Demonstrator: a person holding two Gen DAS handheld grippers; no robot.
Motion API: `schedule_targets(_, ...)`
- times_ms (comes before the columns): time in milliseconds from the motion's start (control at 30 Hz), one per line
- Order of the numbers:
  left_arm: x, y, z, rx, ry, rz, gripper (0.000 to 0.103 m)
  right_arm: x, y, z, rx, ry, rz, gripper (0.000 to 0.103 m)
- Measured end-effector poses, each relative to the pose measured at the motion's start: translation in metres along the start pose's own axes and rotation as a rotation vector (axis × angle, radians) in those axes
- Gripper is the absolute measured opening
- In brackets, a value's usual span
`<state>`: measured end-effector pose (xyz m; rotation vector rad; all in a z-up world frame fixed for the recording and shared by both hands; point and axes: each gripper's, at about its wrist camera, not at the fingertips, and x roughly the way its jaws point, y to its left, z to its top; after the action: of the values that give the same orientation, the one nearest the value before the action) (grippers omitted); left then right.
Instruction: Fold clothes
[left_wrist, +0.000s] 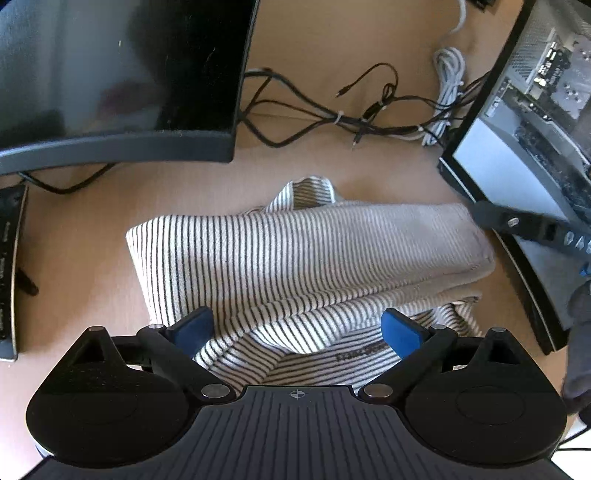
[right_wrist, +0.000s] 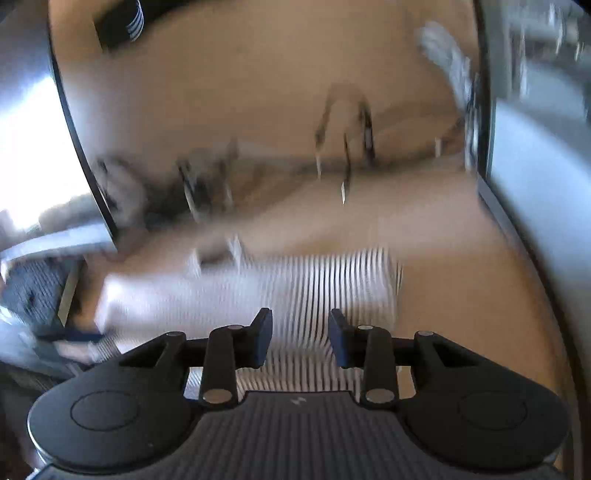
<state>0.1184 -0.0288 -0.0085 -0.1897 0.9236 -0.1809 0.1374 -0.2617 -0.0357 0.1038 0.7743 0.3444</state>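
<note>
Both jaws apart over striped garment; monitor, cables crowd desk behind

Left gripper has its blue-padded jaws spread wide apart. Right gripper has its jaws parted more narrowly, nothing gripped between them.

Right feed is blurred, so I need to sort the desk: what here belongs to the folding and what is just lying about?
Job:
striped garment, partly folded
left gripper, open above it
right gripper, open

Lying about:
dark monitor
tangled black cables
coiled white cable
computer case
</note>
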Motion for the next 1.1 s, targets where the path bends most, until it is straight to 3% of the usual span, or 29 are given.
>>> schedule_targets(233,0.002,0.011,0.001,-0.007,-0.029,0.013,0.100,-0.008,-0.006,0.011,0.009,0.025,0.015,0.033)
schedule_targets(400,0.000,0.008,0.001,-0.010,-0.023,0.024,0.100,-0.003,0.010,0.049,-0.036,-0.044,0.020,0.055)
schedule_targets(567,0.000,0.005,0.000,-0.011,-0.021,0.040,0.100,0.048,0.039,0.078,-0.141,0.023,0.081,0.056)
schedule_targets(700,-0.001,0.002,-0.001,-0.012,-0.019,0.053,0.100,0.085,0.053,0.080,-0.236,0.100,0.067,0.056)
schedule_targets(1100,-0.001,-0.002,-0.002,-0.021,-0.019,0.062,0.103,0.110,0.059,0.080,-0.260,0.167,0.133,0.053)
